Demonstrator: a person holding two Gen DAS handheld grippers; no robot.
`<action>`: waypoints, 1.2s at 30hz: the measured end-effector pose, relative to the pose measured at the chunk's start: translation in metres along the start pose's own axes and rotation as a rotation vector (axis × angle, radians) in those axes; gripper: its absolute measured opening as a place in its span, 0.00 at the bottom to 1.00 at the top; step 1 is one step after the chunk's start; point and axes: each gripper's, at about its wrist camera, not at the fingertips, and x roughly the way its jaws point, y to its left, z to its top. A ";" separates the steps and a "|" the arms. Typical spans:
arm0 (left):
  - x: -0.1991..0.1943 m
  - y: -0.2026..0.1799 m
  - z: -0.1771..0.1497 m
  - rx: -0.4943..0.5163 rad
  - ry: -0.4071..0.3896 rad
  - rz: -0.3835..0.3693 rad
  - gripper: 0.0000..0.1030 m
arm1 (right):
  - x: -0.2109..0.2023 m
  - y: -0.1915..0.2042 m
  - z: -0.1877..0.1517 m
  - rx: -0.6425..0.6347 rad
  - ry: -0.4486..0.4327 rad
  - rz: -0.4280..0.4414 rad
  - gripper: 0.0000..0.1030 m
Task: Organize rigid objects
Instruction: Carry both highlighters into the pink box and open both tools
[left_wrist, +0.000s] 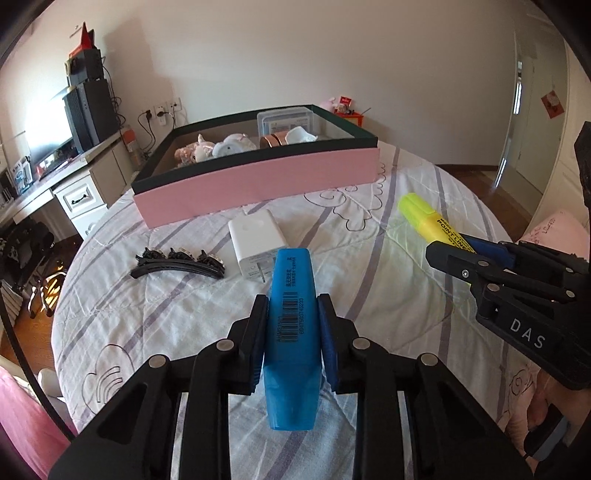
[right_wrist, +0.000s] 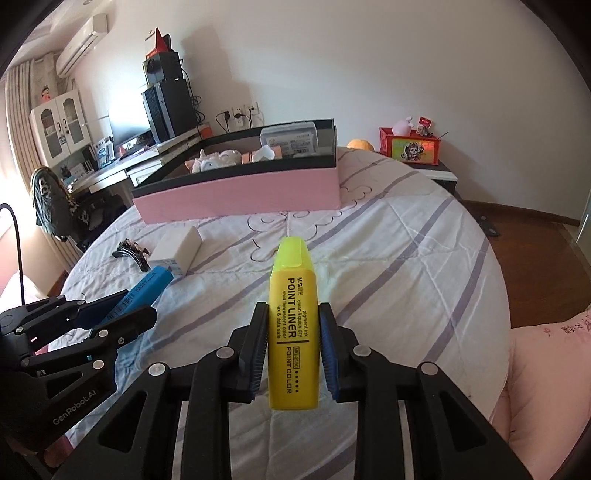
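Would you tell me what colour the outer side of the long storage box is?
Pink, with a dark rim; clearest in the left wrist view.

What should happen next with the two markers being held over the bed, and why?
Probably carry both forward and over the pink box's near wall. The left tool grips the blue highlighter, the right tool grips the yellow highlighter, and the box, already holding small items, lies just ahead.

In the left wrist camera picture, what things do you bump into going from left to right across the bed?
Black hair clip → white charger block → blue highlighter held in the left gripper → yellow highlighter held in the right gripper.
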 end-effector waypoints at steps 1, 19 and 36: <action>-0.005 0.002 0.002 -0.004 -0.016 0.007 0.25 | -0.005 0.005 0.003 -0.003 -0.022 0.008 0.26; -0.066 0.036 0.027 -0.046 -0.182 0.053 0.26 | -0.040 0.055 0.044 -0.128 -0.118 0.031 0.26; 0.019 0.077 0.125 -0.020 -0.119 -0.022 0.26 | 0.031 0.032 0.129 -0.181 -0.084 -0.027 0.26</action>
